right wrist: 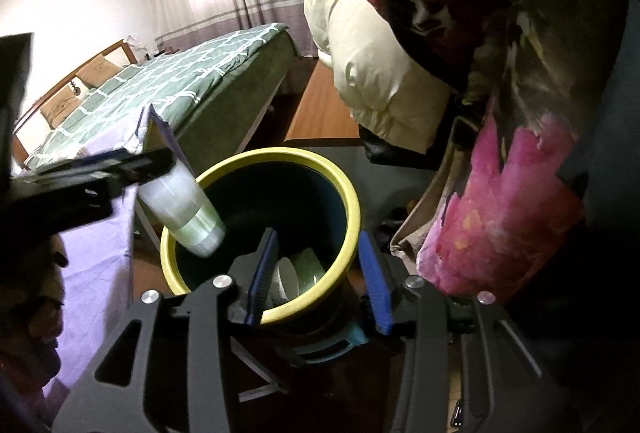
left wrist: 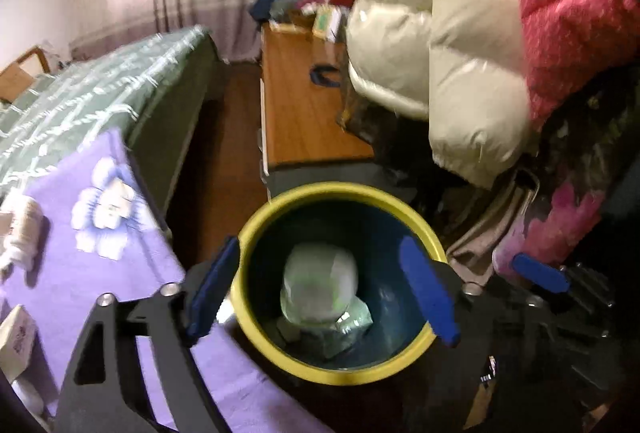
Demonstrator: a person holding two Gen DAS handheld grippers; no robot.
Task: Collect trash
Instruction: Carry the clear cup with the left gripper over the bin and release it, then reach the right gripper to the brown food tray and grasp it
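Lower centre of both views: yellow-rimmed bin [left wrist: 340, 373]. Left claw [left wrist: 324, 297] spread wide, released; plastic cup [right wrist: 184, 213] tilting at bin mouth, seemingly dropping in. Right claw [right wrist: 320, 281] clenched on bin rim. Cup light, thin, crushable; grip mid-body gently.

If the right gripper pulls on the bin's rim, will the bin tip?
Probably. The bin looks tall and narrow, and the right gripper straddles its yellow rim high up. It holds only a cup and wrappers, so it is likely light and slides or tips easily.
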